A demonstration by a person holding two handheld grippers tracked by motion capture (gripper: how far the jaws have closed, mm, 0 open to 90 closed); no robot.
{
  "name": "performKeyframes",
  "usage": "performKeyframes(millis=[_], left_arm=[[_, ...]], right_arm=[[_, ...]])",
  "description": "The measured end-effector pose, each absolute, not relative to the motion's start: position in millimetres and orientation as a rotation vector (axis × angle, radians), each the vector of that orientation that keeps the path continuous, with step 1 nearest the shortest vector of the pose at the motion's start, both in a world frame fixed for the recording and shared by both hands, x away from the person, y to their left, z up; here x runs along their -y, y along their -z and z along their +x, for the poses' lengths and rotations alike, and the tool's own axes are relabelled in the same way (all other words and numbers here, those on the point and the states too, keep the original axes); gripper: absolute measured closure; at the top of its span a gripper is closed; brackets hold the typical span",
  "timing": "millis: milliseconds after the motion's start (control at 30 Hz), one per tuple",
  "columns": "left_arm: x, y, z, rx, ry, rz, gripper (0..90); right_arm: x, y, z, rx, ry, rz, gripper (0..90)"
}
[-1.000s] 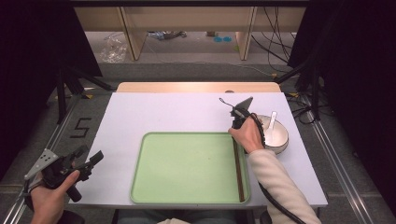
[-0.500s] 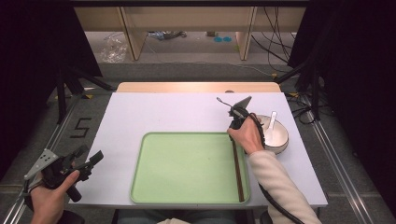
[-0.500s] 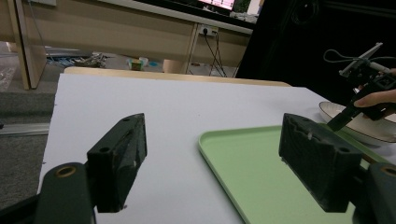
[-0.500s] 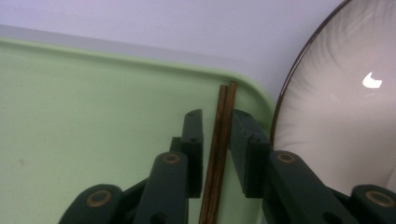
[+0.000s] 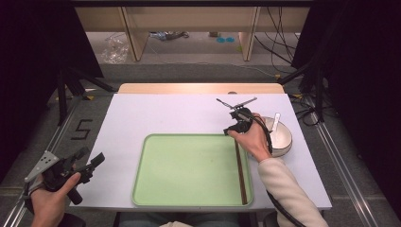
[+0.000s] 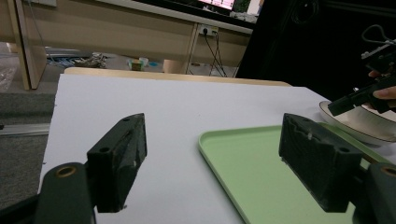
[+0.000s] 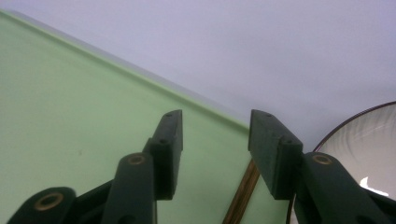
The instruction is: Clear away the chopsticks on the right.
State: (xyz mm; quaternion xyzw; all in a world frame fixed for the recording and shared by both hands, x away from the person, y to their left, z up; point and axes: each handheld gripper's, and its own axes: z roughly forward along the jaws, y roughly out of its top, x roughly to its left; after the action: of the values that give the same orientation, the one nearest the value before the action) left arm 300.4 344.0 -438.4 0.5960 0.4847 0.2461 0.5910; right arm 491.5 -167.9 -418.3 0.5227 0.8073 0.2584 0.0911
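The left gripper [image 6: 212, 163] has its two black jaws rising from the bottom edge at 7 and 4 o'clock, standing wide apart with nothing between them. Beyond them lies the white tabletop [image 6: 163, 107]. A light green tray [image 6: 261, 168] stretches from the centre toward 5 o'clock, its rounded corner between the jaws. At 3 o'clock sits a white bowl [image 6: 359, 123] just beyond the tray, with the other gripper [image 6: 369, 91] and fingertips [image 6: 385, 92] over it.

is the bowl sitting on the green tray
No, the bowl sits on the white table, just off the right edge of the green tray.
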Motion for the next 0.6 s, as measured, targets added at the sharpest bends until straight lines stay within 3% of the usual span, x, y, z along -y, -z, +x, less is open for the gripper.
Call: performKeyframes(millis=[600], left_arm=[[-344,438,301,-1.106,-0.583,1.395,23.1]], right_arm=[[195,405,440,-2.284,-1.17,1.257,45.3]])
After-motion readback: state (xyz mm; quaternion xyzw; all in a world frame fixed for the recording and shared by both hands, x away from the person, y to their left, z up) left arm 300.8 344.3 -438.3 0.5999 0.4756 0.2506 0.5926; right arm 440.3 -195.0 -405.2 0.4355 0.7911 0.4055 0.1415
